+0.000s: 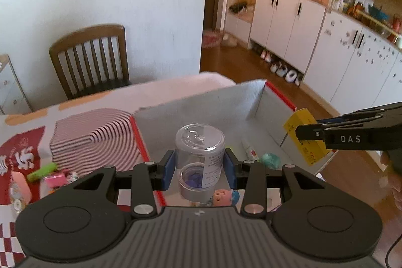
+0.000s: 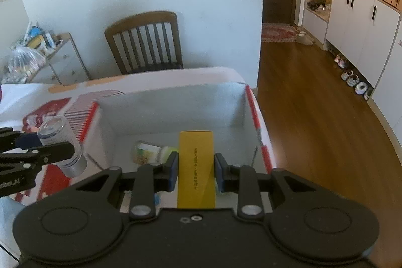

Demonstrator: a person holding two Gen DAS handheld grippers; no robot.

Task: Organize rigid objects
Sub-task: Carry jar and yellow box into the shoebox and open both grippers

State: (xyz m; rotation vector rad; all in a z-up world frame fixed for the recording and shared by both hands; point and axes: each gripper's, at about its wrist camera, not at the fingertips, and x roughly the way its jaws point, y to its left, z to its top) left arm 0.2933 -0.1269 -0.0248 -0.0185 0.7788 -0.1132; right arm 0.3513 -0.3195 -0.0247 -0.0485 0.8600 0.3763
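My left gripper is shut on a clear plastic jar with small purple pieces inside, held above the near left part of the grey cardboard box with red edges. My right gripper is shut on a flat yellow box, held upright over the grey box's right side. The yellow box and the right gripper also show at the right of the left wrist view. The jar and the left gripper show at the left of the right wrist view.
Inside the box lie a small tube, a teal lump, a pink and blue toy and a white-green bottle. On the tablecloth left of it are a striped box, a green lighter and pink items. A wooden chair stands behind.
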